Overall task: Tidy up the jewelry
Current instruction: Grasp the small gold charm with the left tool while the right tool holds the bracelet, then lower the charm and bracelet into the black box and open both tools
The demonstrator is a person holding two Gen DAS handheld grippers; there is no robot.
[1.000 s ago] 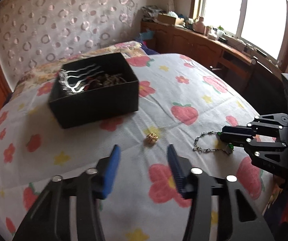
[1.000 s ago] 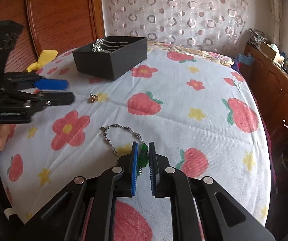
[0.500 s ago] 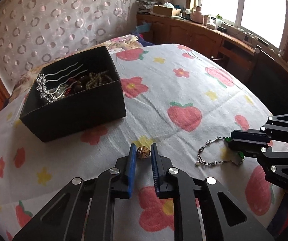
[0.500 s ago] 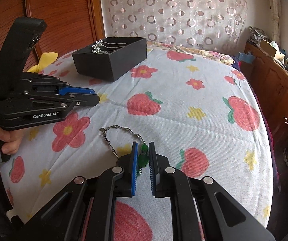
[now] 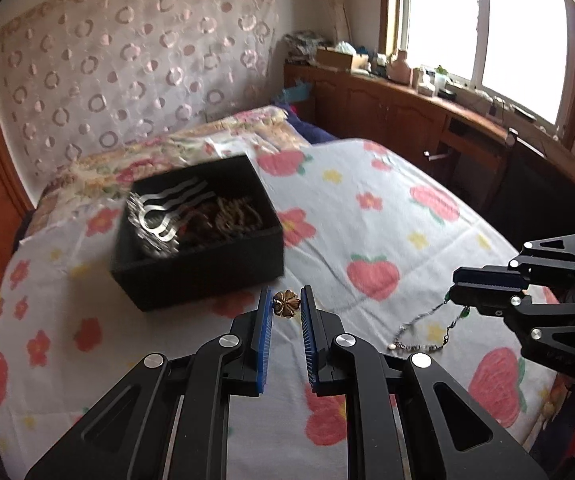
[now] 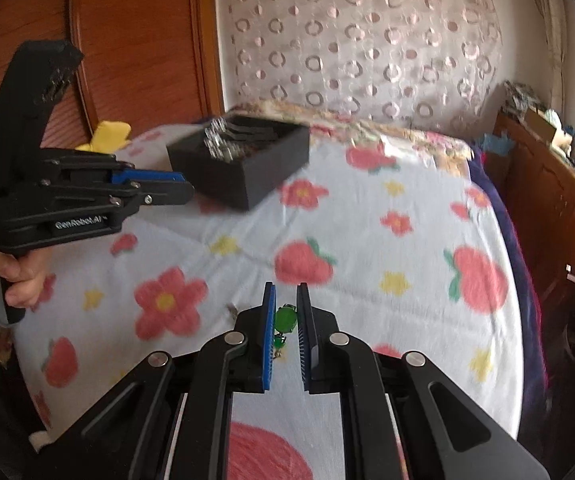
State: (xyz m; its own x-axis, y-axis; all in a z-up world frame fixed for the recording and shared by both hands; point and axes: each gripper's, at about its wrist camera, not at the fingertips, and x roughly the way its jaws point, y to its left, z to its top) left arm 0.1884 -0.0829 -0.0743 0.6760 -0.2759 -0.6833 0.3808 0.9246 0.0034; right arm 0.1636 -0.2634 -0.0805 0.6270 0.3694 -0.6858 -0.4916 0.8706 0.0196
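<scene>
the left tool (image 5: 286, 307) is closed narrow on a small gold flower-shaped ornament (image 5: 286, 303), pinched at its tips and held above the bed (image 5: 367, 208), just short of the black box (image 5: 191, 276) near the headboard end. the right tool (image 6: 286, 320) is likewise nearly closed, gripping the green bead (image 6: 286, 319) of a thin chain bracelet (image 5: 419, 330); the rest of the chain trails down onto the bedspread near the bed's right edge. the ornament looks light, rigid and a bit slick, so a grip across its widest part at the pad tips seems safest. the bracelet is limp and will swing and snag, so it is best held at a bead and lowered in slowly. the box already holds a silver hair comb (image 5: 159, 210) and tangled beads (image 5: 231, 216).
</scene>
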